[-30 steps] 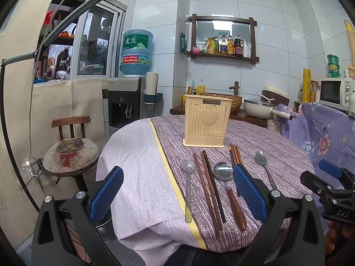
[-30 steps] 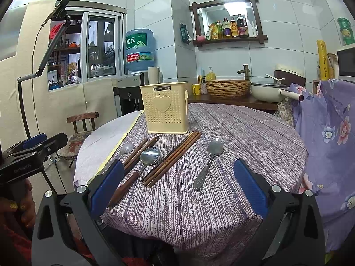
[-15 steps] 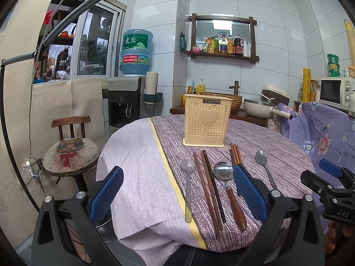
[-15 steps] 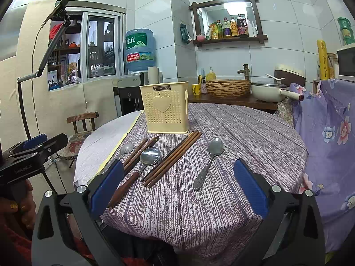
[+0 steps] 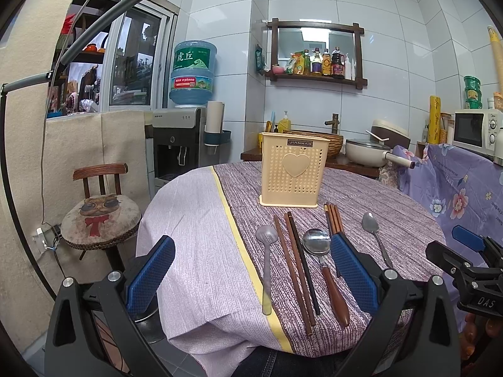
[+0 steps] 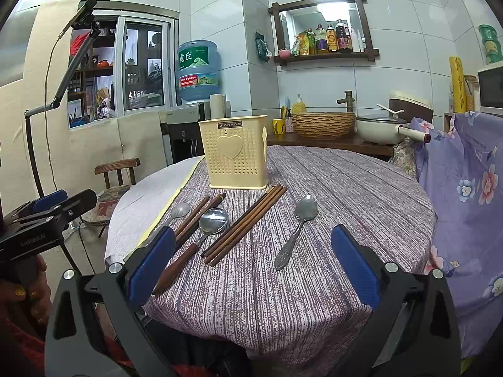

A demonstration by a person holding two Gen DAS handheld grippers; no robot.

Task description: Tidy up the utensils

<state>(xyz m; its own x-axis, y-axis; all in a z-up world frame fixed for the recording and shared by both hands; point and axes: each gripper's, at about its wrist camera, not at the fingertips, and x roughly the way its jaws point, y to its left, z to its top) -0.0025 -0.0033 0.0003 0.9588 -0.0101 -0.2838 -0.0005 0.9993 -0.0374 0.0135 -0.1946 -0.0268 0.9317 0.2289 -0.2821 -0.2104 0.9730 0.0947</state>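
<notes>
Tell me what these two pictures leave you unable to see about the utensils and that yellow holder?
- Holder interior: both views face its perforated front, so contents or dividers stay hidden.
- Right-hand chopstick bundle: in the left wrist view, a blue pad of the left gripper covers its near ends.
- Pale spoon: in the right wrist view, the right gripper pad hides its handle.
- Shelf bottles' labels: too small to read.

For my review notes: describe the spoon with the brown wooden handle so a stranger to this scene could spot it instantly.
Find the cream plastic utensil holder with the heart on the round table. In front of it utensils lie in a row; the wooden-handled spoon lies between two sets of dark chopsticks. It alone has a large shiny steel bowl on a reddish-brown handle; the other two spoons have none.
</notes>
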